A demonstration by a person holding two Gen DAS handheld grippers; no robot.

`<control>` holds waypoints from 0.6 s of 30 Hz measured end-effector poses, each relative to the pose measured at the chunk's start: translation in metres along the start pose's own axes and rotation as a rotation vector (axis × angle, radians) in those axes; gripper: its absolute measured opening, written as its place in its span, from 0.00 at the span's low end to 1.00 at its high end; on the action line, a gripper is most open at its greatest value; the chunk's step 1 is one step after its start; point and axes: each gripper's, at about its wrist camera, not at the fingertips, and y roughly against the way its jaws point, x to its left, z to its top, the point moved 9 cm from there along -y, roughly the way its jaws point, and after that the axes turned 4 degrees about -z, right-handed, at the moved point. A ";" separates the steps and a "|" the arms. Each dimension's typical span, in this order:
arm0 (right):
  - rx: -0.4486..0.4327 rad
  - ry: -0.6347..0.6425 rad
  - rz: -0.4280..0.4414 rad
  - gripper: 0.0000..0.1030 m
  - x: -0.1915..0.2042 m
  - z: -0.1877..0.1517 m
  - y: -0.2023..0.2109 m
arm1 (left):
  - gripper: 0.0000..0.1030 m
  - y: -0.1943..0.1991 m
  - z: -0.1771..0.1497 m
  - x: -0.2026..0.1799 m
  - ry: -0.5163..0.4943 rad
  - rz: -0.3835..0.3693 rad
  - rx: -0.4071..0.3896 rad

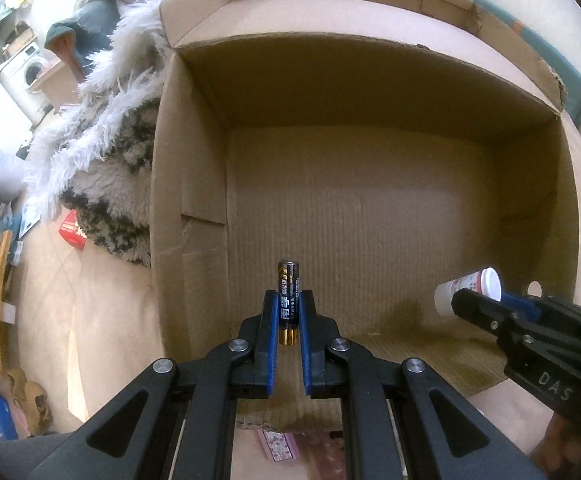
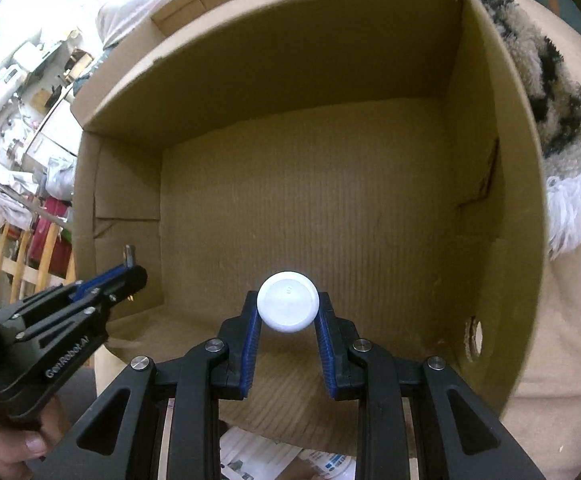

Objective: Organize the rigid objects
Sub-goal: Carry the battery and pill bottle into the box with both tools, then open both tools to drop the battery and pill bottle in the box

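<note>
My left gripper (image 1: 289,300) is shut on a dark blue and gold battery (image 1: 289,304), held upright over the near part of an open cardboard box (image 1: 370,208). My right gripper (image 2: 287,308) is shut on a small white bottle (image 2: 287,301), whose round white cap faces the camera; it too is held over the box (image 2: 310,200). In the left wrist view the right gripper (image 1: 478,298) enters from the right with the bottle (image 1: 470,286). In the right wrist view the left gripper (image 2: 128,270) enters from the left with the battery's tip (image 2: 129,254) showing.
The box floor shows bare cardboard. A fluffy white and speckled blanket (image 1: 102,152) lies against the box's left side, and shows on the right in the right wrist view (image 2: 558,112). A red packet (image 1: 72,232) lies beside it. Printed papers (image 2: 258,456) lie near the box's front edge.
</note>
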 end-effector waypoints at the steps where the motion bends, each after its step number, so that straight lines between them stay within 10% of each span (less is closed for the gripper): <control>1: 0.009 -0.002 -0.002 0.27 -0.001 -0.001 -0.002 | 0.09 -0.002 -0.001 0.001 0.000 0.001 0.004; 18: 0.054 -0.021 -0.038 0.27 -0.005 -0.004 -0.018 | 0.09 -0.020 -0.004 0.003 0.021 0.005 0.035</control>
